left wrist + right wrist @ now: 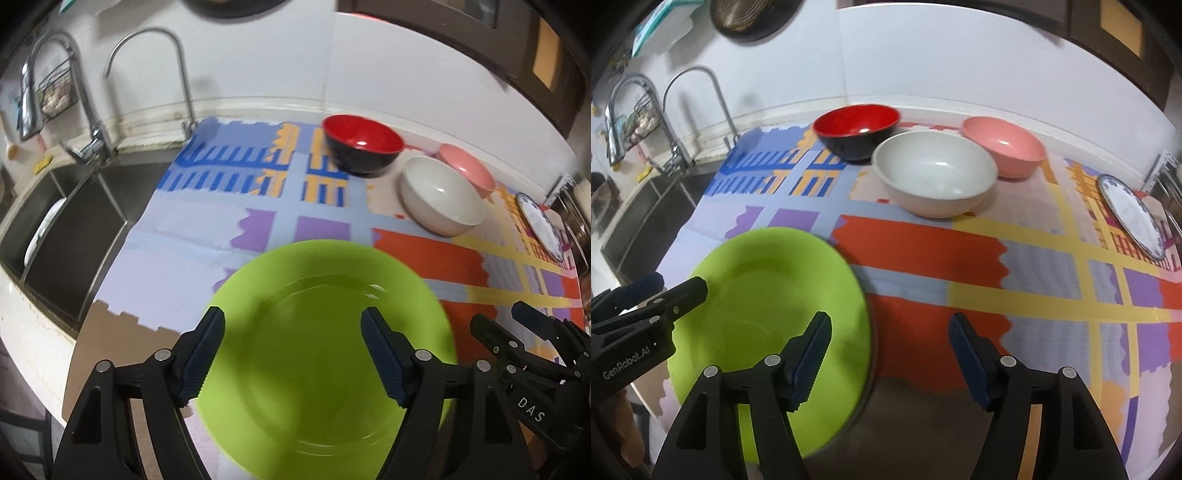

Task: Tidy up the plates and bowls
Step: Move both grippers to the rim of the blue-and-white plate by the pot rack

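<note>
A lime green plate lies flat on the patterned mat near the counter's front edge. My left gripper hovers over it, open, with nothing between the pads. My right gripper is open too; its left finger is over the plate's right rim and its right finger over the mat. Further back stand a red-and-black bowl, a white bowl and a pink bowl. A white plate with a blue patterned rim lies at the far right.
A steel sink with two tall faucets lies left of the mat, with a white dish standing inside. The colourful mat covers most of the counter. A wire rack shows at the right edge.
</note>
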The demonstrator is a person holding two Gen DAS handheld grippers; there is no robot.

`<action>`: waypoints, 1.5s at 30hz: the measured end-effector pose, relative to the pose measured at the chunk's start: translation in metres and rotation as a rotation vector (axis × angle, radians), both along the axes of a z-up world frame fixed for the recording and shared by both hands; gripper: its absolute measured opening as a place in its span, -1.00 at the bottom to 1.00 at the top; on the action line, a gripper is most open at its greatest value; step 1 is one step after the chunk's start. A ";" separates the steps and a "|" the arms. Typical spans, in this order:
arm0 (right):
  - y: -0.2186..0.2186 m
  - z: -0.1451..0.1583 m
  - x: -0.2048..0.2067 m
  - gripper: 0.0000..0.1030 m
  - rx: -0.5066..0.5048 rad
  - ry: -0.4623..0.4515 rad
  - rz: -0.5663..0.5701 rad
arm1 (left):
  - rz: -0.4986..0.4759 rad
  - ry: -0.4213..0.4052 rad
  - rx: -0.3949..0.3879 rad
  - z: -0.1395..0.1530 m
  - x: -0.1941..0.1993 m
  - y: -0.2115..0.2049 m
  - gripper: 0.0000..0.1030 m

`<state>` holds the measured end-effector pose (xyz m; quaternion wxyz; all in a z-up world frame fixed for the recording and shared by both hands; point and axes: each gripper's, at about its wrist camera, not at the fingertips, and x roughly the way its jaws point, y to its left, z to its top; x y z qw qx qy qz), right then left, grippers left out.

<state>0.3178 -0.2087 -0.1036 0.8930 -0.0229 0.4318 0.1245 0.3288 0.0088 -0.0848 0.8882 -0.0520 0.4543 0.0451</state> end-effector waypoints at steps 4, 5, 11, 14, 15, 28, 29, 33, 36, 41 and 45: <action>-0.021 0.007 -0.002 0.40 0.007 -0.016 -0.034 | -0.045 -0.026 0.014 0.008 0.002 -0.020 0.57; -0.025 0.009 -0.002 0.42 0.009 -0.018 -0.040 | -0.056 -0.034 0.015 0.010 0.004 -0.025 0.58; -0.055 0.019 -0.006 0.44 0.010 -0.044 -0.085 | -0.125 -0.078 0.038 0.025 0.010 -0.056 0.67; -0.071 0.025 -0.007 0.44 -0.002 -0.059 -0.110 | -0.154 -0.104 0.048 0.033 0.013 -0.071 0.75; -0.078 0.028 -0.007 0.44 -0.002 -0.068 -0.125 | -0.162 -0.113 0.052 0.036 0.014 -0.076 0.76; -0.146 0.053 -0.003 0.44 -0.023 -0.163 -0.243 | -0.258 -0.223 0.091 0.066 0.031 -0.145 0.90; -0.151 0.054 -0.002 0.44 -0.023 -0.166 -0.250 | -0.263 -0.227 0.091 0.067 0.033 -0.150 0.90; -0.170 0.056 0.003 0.44 -0.023 -0.174 -0.276 | -0.297 -0.244 0.091 0.072 0.044 -0.174 0.90; -0.185 0.056 0.006 0.44 -0.027 -0.181 -0.303 | -0.336 -0.247 0.089 0.075 0.053 -0.193 0.90; -0.215 0.056 0.011 0.44 0.000 -0.181 -0.375 | -0.418 -0.235 0.099 0.078 0.071 -0.228 0.91; -0.236 0.054 0.015 0.44 -0.001 -0.182 -0.434 | -0.473 -0.227 0.101 0.080 0.084 -0.252 0.91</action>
